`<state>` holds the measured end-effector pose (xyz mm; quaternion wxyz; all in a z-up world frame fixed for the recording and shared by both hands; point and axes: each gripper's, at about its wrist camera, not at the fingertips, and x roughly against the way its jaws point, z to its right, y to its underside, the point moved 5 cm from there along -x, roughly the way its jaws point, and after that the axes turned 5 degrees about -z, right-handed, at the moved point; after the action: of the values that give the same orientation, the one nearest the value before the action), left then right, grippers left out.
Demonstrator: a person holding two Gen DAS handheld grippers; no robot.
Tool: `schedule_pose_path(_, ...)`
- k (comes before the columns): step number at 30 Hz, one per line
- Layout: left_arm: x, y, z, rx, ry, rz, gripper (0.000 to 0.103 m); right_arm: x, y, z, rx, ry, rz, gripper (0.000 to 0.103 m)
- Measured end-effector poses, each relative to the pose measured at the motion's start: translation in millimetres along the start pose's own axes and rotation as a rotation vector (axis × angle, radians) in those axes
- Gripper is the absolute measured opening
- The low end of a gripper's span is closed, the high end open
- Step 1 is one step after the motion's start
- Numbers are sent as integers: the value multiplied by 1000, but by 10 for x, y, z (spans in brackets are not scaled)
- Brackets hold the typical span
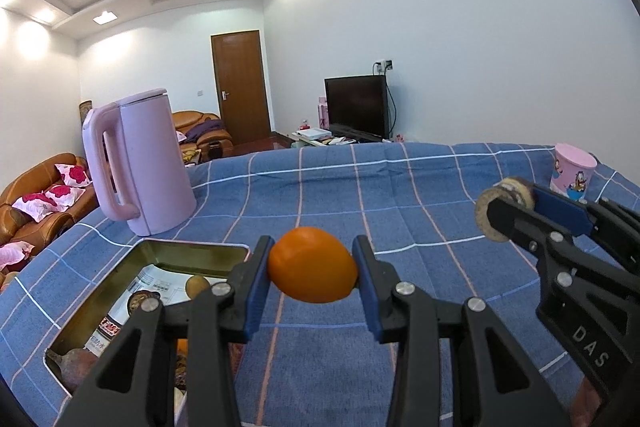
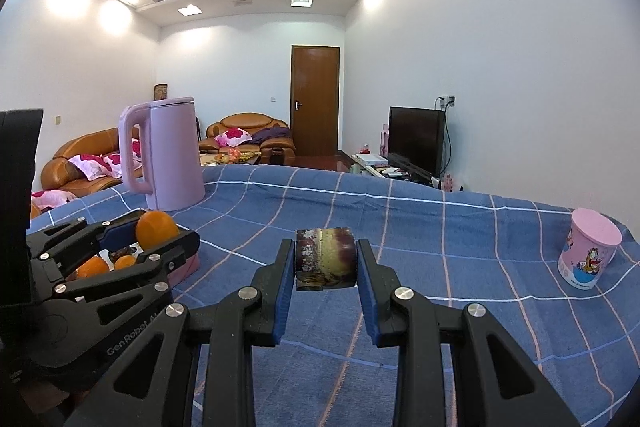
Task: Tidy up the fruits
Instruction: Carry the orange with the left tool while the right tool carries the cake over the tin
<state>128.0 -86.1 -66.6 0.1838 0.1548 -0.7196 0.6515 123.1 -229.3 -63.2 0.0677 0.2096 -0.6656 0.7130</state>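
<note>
Orange and smooth-skinned, a rounded orange (image 1: 312,269) is sitting pinched between the blue pads of the left gripper (image 1: 313,273), held above the blue checked cloth (image 1: 400,187) covering the surface, just beside the open rectangular metal tin (image 1: 192,253) holding more fruit. The right gripper (image 2: 325,263) is clamping a rough, disc-shaped brown slice (image 2: 325,261) on edge, clear of the cloth. A pink plastic kettle (image 1: 140,163) is standing behind the tin; a pink cartoon cup (image 2: 588,253) is standing far right.
</note>
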Motion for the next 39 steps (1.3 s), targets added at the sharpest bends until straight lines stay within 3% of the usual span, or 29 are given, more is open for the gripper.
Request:
schedule_pose_path(12,58,63,-136,26,16,-26,42,-57,-11,-99,0,-30,-26,32)
schedule_pose_path(24,107,129,-534,71,-11,-52,42,-262,-55,-548,28,-134,-73,32)
schedule_pose_path(39,198,114,-1009,118,-68,-54,42,-321,-246,-1146,103,-229,-58,32)
